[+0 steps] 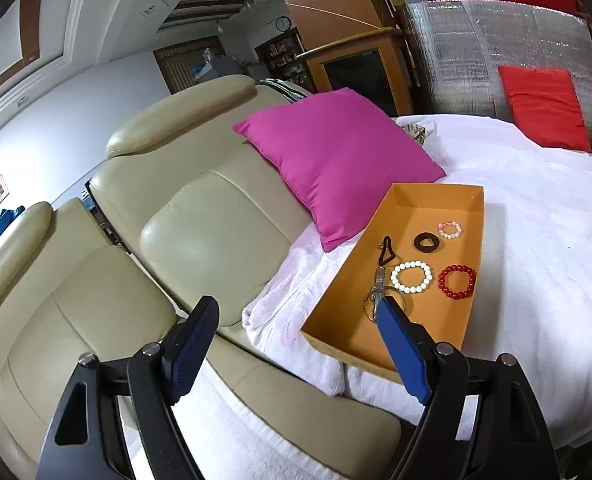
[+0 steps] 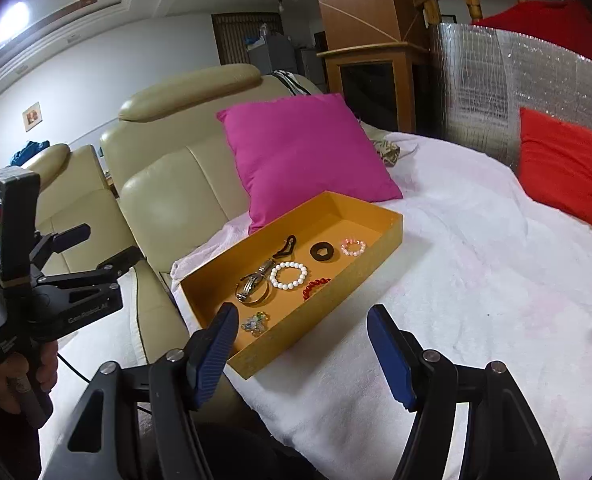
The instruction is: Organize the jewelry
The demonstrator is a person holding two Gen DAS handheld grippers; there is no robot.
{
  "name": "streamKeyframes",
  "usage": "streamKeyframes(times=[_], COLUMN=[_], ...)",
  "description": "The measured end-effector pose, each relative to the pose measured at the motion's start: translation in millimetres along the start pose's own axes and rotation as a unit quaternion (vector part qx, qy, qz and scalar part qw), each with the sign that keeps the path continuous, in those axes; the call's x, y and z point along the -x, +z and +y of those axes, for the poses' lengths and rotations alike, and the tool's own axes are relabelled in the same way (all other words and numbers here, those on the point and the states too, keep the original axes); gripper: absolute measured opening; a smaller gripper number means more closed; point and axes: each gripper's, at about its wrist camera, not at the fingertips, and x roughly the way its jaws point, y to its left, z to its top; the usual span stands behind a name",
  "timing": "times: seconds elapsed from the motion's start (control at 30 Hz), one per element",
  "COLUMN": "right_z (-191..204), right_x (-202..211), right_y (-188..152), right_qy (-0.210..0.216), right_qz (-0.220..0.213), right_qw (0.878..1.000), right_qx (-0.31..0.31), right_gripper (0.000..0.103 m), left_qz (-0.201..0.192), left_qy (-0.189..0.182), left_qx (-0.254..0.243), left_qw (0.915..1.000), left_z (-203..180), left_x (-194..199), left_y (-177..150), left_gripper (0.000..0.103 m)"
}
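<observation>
White plush blanket (image 2: 476,280) covers the seat beside a cream leather sofa (image 1: 184,216), and on it sits the orange tray (image 2: 380,242), the thing everything else here can be placed by. Leaning against the sofa back just behind the tray is a magenta cushion (image 2: 296,152); well beyond the tray, against a silver quilted panel (image 2: 496,80), lies a red cushion (image 2: 556,168).

Inside the tray, 1 pink bead bracelet (image 2: 353,247) lies nearest its far end, with a black ring-shaped piece (image 2: 322,251) just beside it. Toward the middle rests a white bead bracelet (image 2: 289,275), a red bead bracelet (image 2: 315,286) next to it and partly hidden by the tray's near wall in the right wrist view. A black cord loop (image 2: 287,245) and a metal watch with bangles (image 2: 253,286) lie along the sofa side. Close to the tray's near end sits a small clear glittery piece (image 2: 256,323).

Both tools hang above the tray's near end. The left gripper (image 1: 296,344) has its blue pads spread wide with nothing between them, held in a hand (image 2: 24,368) off to the sofa side of the tray. The right gripper (image 2: 302,354) also stands apart and empty, its fingers (image 2: 388,356) framing the tray's near corner.
</observation>
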Motion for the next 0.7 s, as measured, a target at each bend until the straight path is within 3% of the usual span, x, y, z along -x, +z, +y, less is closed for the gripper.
streamKeyframes(times=[0.37, 0.7], right_z=[24, 36], right_x=[39, 59], right_y=[6, 2], right_qy=[-0.023, -0.044], right_qz=[-0.015, -0.011], right_qw=[1.000, 0.999], right_qx=[0.014, 0.001], right_gripper=[0.070, 0.071], left_qz=[-0.024, -0.023], left_qy=[0.059, 0.052], left_qx=[0.009, 0.044], left_qw=[0.9980, 0.9974], left_z=[17, 33], left_x=[51, 82], left_y=[-13, -24], left_gripper=[0.082, 0.083])
